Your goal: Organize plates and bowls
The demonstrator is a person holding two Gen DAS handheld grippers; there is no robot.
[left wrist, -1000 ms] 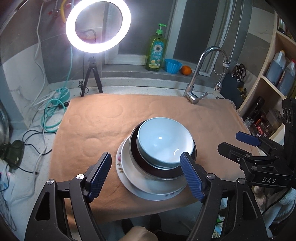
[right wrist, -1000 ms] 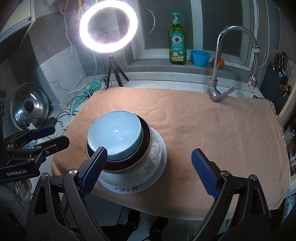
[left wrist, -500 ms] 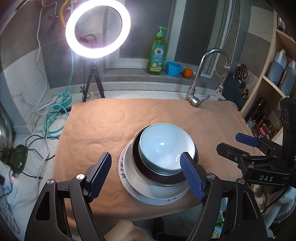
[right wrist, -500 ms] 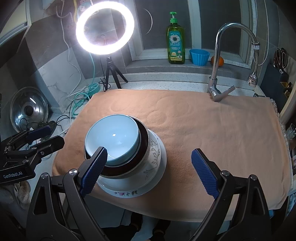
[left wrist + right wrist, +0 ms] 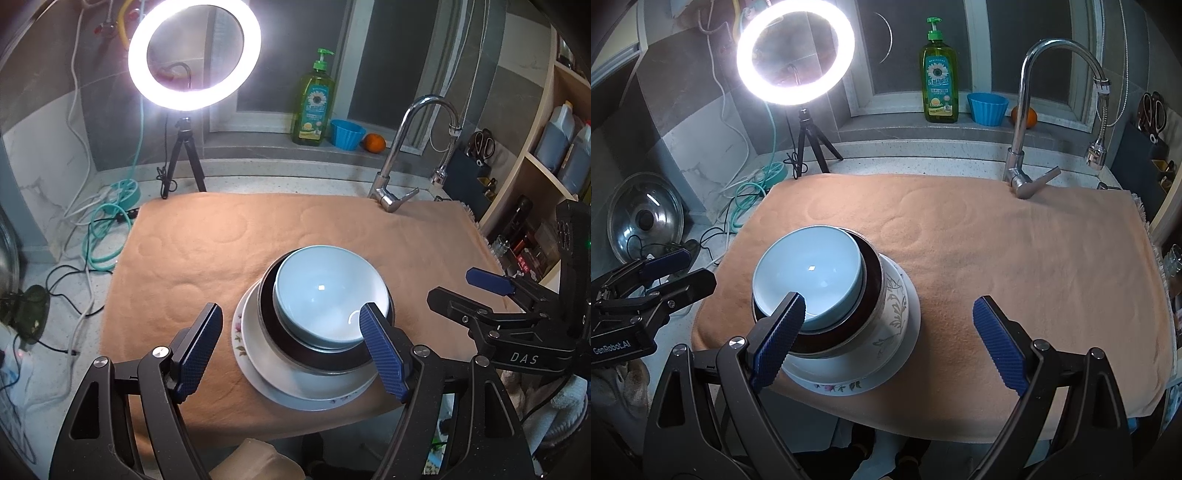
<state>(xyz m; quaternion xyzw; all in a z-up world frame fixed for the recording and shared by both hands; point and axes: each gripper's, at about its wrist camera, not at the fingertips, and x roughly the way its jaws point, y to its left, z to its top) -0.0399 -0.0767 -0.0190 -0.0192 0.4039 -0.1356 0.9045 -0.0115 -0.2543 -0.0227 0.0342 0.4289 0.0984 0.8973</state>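
A light blue bowl [image 5: 325, 291] [image 5: 809, 273] sits in a dark-lined bowl [image 5: 314, 363] with a white floral outside [image 5: 890, 310]. Both rest on a white floral plate [image 5: 258, 373] [image 5: 849, 386], near the front edge of an orange towel [image 5: 207, 251] [image 5: 1015, 258]. My left gripper [image 5: 291, 350] hangs open just in front of and above the stack, with nothing between its pads; it also shows in the right wrist view [image 5: 657, 273], left of the stack. My right gripper [image 5: 886, 339] is open and empty, its left finger over the blue bowl's near rim. It appears right of the stack [image 5: 487, 295].
A lit ring light on a tripod [image 5: 194, 55] stands at the back left, and a faucet [image 5: 391, 192] rises at the towel's far right corner. Dish soap [image 5: 314, 107], a blue cup [image 5: 347, 133] and an orange [image 5: 375, 143] line the sill. Cables [image 5: 107, 229] and a pot lid [image 5: 644, 221] lie left. Shelves [image 5: 554, 147] stand right.
Almost nothing. The right wrist view has drifted a little, so the stack sits slightly further left in it. Both grippers' jaws stand as wide as before.
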